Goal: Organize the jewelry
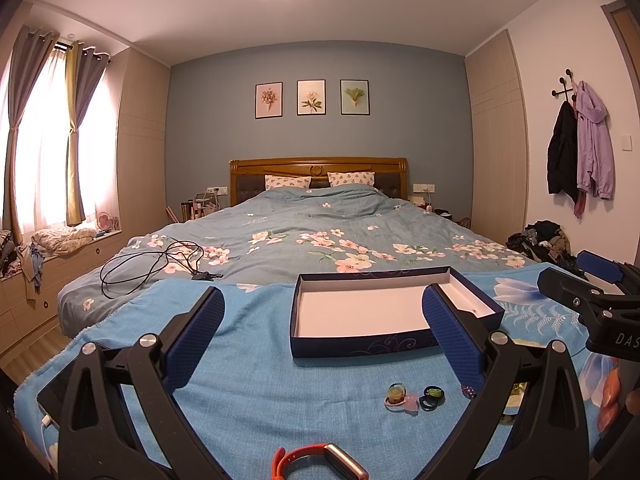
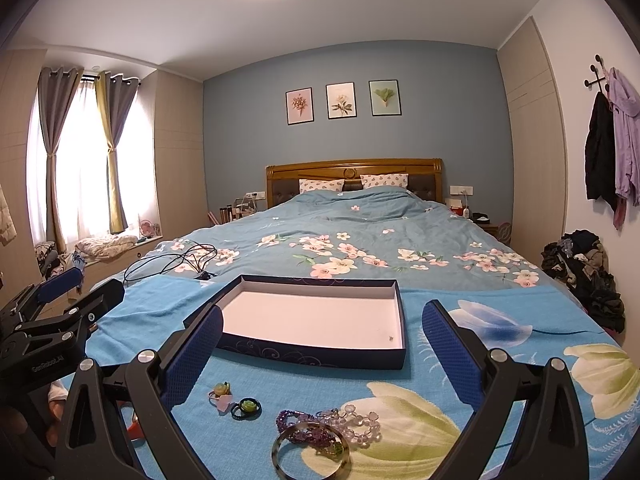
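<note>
Nearest first: in the right wrist view, at 6 o'clock, a stiff translucent bangle [image 2: 310,450] lies on the blue floral towel [image 2: 420,408], overlapping a purple bead bracelet [image 2: 298,426]; a clear bead bracelet [image 2: 360,420] touches that at approx 5. All three sit between the wide-spread, empty fingers of the right gripper [image 2: 322,354]. Toward 7, just beside each other, a yellow rose ring w/ pink band [image 2: 221,394] and a green rose ring on black bands [image 2: 246,406].

In the left wrist view, an orange-strap smartwatch [image 1: 320,460] sits at 6, part cut off by the frame edge. The left gripper [image 1: 322,334] is likewise spread wide, holding nothing.

Handling, my read: everything is light. Bangle is rigid, prob. slick and chip-prone, so pinch across its rim. Bead strands are limp and will drape/tangle; take the bunched middle, not a loose end. Rings are tiny; grip the flower top, since the bands lie too flat on soft towel. Watch: take the case, as the strap flexes.

Farther, at 12, the open navy gift-box tray [image 2: 312,354] w/ white interior is nearly empty, only a tiny speck (maybe an earring, can't tell) near its right wall. Beyond, approx 10–11, a black cable [image 2: 176,260] on the floral duvet [image 2: 360,232].
</note>
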A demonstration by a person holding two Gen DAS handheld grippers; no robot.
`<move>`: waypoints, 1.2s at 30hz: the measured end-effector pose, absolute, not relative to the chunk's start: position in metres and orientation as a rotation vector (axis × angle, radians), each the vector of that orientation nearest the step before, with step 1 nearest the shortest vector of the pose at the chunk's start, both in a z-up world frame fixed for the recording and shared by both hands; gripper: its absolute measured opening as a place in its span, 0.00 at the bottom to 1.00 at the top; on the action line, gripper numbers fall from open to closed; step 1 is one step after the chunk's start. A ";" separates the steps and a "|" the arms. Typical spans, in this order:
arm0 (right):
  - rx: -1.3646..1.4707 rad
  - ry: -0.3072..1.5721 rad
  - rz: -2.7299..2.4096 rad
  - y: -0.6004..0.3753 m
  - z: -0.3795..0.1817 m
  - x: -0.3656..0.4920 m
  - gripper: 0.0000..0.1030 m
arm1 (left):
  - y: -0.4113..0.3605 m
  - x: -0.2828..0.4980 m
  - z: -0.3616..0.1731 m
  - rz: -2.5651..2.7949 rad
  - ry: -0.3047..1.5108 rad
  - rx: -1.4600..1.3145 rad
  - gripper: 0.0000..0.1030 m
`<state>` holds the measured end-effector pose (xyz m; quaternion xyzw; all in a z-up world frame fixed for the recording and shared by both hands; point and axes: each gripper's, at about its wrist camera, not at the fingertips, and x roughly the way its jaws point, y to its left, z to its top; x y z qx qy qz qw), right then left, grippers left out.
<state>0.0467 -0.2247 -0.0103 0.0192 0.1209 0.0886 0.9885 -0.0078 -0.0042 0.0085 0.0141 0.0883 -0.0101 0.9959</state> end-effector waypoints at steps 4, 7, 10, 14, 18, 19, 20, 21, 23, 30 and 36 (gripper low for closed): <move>0.038 0.244 0.178 -0.225 -0.010 0.047 0.93 | -0.004 -0.007 0.009 -0.025 0.184 0.029 0.94; 0.036 0.246 0.177 -0.224 -0.011 0.045 0.93 | -0.001 -0.006 0.008 -0.028 0.191 0.032 0.94; 0.029 0.263 0.178 -0.226 -0.013 0.047 0.93 | 0.005 -0.005 0.004 -0.030 0.208 0.037 0.94; 0.040 0.338 0.191 -0.235 -0.022 0.052 0.93 | 0.016 -0.003 -0.003 -0.057 0.267 0.048 0.94; 0.003 0.442 0.185 -0.242 -0.037 0.057 0.93 | 0.028 0.000 -0.019 -0.119 0.374 0.070 0.94; -0.007 0.468 0.188 -0.242 -0.040 0.058 0.93 | 0.030 0.002 -0.023 -0.133 0.400 0.076 0.94; -0.010 0.485 0.194 -0.244 -0.043 0.058 0.93 | 0.033 0.001 -0.027 -0.141 0.421 0.078 0.94; -0.012 0.512 0.209 -0.244 -0.047 0.058 0.93 | 0.035 0.002 -0.032 -0.159 0.453 0.080 0.94; -0.024 0.553 0.231 -0.245 -0.052 0.059 0.92 | 0.036 0.003 -0.039 -0.187 0.496 0.082 0.94; -0.040 0.688 0.323 -0.239 -0.071 0.063 0.65 | 0.042 0.015 -0.061 -0.250 0.610 0.064 0.73; 0.043 0.793 0.357 -0.246 -0.085 0.072 0.42 | 0.046 0.024 -0.073 -0.292 0.676 0.060 0.52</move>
